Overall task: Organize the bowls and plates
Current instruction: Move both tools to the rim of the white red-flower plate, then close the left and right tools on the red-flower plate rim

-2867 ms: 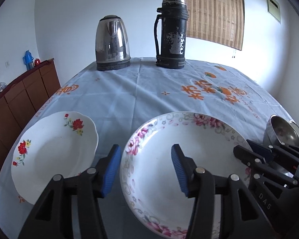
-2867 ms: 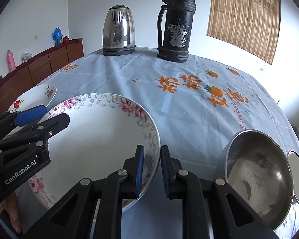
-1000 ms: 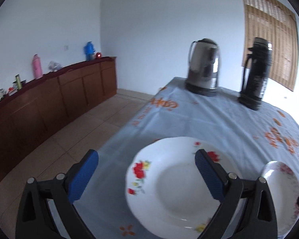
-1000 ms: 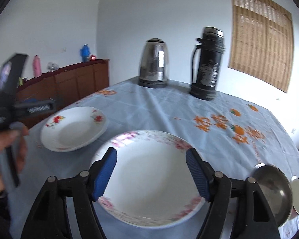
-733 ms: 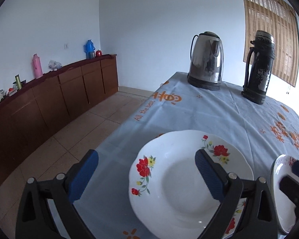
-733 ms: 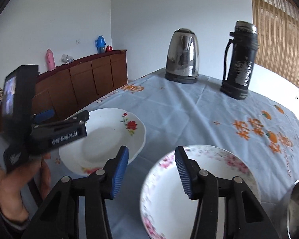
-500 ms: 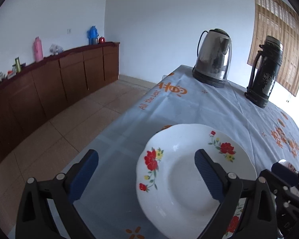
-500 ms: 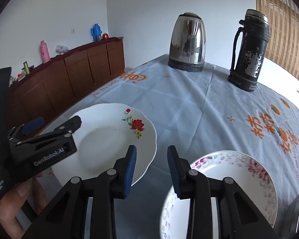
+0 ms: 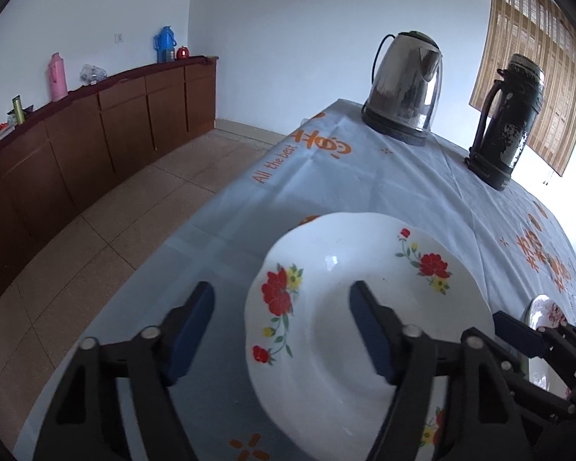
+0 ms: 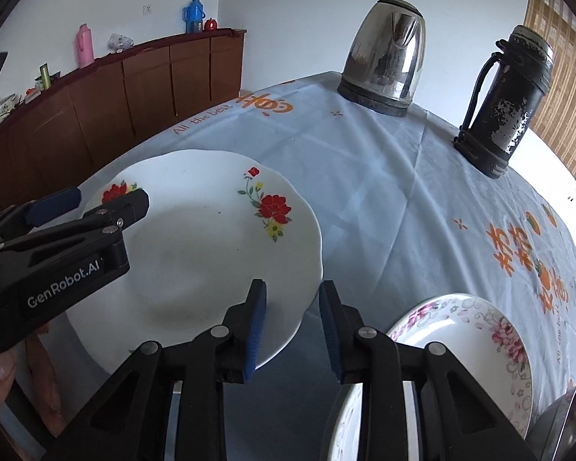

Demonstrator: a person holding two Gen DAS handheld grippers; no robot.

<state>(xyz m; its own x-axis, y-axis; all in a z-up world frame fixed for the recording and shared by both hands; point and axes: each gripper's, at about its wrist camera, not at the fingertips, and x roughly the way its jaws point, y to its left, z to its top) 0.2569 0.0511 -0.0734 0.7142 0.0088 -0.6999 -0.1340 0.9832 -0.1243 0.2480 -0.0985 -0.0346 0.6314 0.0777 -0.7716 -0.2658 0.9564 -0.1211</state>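
White plate w/ red flowers [image 9: 368,307] sits on the blue-grey tablecloth [image 9: 364,180] near the table's left edge, flat as far as can be seen. Left gripper [image 9: 282,326] straddles its left rim: one pad outside over the cloth, the other over the plate's well. Jaws have just been closing, now about half-wide; pads don't look to be pressing the rim, tho the contact spot is hard to make out from behind the fingers. Lower part of the plate is cut off by the gripper body in left wrist view.

Right gripper [image 10: 292,320] is at the same plate's near-right rim, jaws narrow and just been closing; rim edge lies in the gap between the pads, left pad over the plate, right pad just off it. Whether either pad touches can't be told.

Pink-flowered plate [image 10: 464,349] lies just beside, right of the white one, partly hidden by right gripper fingers; only a sliver of it shows in left wrist view. Steel bowl [image 10: 568,426] barely peeks in at bottom-right corner, mostly cut off.

Kettle [image 10: 388,57] and black flask [image 10: 507,100] stand upright at the far end, well apart from the plates. A hand [image 10: 4,376] on the left gripper is only partly visible, dark.
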